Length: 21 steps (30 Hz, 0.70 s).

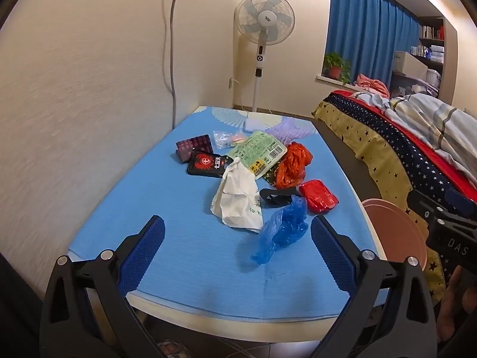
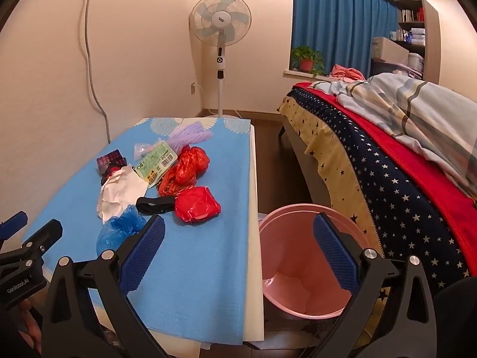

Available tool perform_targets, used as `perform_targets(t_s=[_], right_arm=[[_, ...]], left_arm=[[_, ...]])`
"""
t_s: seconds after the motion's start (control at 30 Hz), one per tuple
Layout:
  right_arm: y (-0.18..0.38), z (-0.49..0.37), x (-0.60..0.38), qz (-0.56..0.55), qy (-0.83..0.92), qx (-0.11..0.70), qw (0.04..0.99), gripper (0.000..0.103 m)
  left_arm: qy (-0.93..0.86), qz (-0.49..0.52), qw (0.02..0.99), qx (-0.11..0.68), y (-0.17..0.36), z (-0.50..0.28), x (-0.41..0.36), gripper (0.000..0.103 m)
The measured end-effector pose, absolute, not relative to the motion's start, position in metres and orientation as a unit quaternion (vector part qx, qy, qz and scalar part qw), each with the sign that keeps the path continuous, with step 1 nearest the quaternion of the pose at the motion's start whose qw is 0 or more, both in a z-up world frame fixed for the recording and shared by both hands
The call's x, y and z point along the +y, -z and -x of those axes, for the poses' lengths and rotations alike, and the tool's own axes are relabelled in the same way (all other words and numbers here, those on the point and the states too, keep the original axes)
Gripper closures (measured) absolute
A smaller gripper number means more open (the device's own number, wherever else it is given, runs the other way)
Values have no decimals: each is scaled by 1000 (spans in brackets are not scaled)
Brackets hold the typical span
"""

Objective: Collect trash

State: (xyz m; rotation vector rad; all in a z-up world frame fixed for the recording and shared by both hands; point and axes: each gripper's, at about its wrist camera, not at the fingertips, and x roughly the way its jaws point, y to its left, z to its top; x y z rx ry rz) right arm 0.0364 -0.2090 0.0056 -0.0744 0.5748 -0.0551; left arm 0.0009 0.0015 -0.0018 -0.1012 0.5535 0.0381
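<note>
Trash lies in a pile on the blue-covered table (image 1: 184, 253): a blue plastic bag (image 1: 283, 229), a white paper bag (image 1: 238, 200), a red wrapper (image 1: 318, 198), an orange plastic bag (image 1: 292, 164), a green label pack (image 1: 259, 152), a black snack packet (image 1: 207, 164) and a black band (image 1: 275, 197). A pink bin (image 2: 301, 268) stands on the floor right of the table. My left gripper (image 1: 237, 238) is open and empty, just short of the blue bag. My right gripper (image 2: 238, 238) is open and empty, over the table's right edge and the bin.
A bed (image 2: 387, 164) with star-patterned covers runs along the right, close to the bin. A standing fan (image 2: 220, 29) is behind the table. A wall (image 1: 89, 89) borders the table's left side. A potted plant (image 2: 307, 59) sits on the windowsill.
</note>
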Motion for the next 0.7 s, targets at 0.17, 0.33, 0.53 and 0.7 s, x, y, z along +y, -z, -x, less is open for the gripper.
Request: perform_targets(t_s=[0.17,0.33,0.53,0.7], right_arm=[[-6,-30,-201,39,27,284,958,6],[-6,-30,-200,43,31,284,957,6],[-7,-29,-199,45,35,283,957,6],[-8,-30,-199,45,36,283,957,6]], left_arm=[[-14,44,962,269,3,-4,-3,8],[-7,54,959,278,4,-5,-3,8],[-6,56,956,287,5,-5,-1,12],[-3,56,956,288,5,-5,-3,12]])
